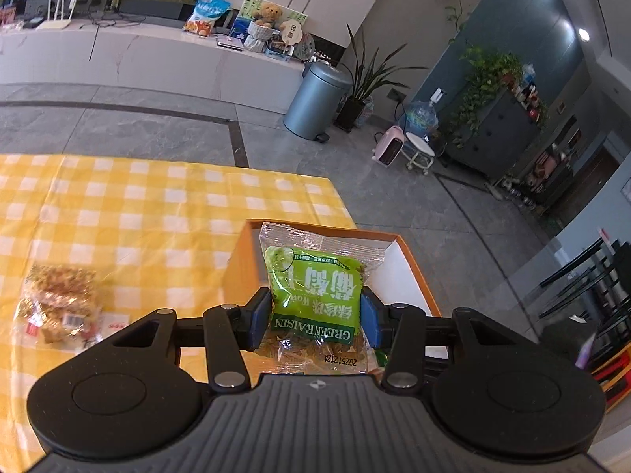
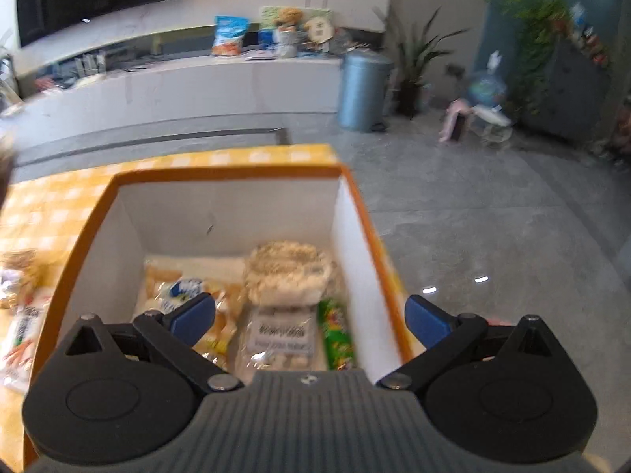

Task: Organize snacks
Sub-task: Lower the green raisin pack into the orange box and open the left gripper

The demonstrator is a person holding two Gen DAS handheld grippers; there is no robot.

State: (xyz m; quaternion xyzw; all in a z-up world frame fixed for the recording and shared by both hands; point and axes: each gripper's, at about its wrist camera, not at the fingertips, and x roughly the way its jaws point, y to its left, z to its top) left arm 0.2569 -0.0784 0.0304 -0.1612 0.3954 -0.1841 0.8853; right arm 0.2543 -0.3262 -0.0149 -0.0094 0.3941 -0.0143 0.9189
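My left gripper (image 1: 315, 317) is shut on a green raisin packet (image 1: 315, 287), its blue pads pressing both sides, held upright above the near edge of the orange box (image 1: 414, 260). In the right wrist view the same orange box (image 2: 221, 175) with white inner walls holds several snacks: a pale puffed-snack bag (image 2: 288, 272), a clear packet of white candies (image 2: 282, 341), a green wrapper (image 2: 335, 331) and a yellow bag (image 2: 177, 287). My right gripper (image 2: 309, 317) hangs open above the box, nothing between its fingers.
A yellow checked cloth (image 1: 138, 205) covers the table. A clear bag of nut snacks (image 1: 59, 303) lies left of the box, and more packets (image 2: 19, 327) lie at the left edge. Beyond the table edge is grey floor with a metal bin (image 1: 315, 98).
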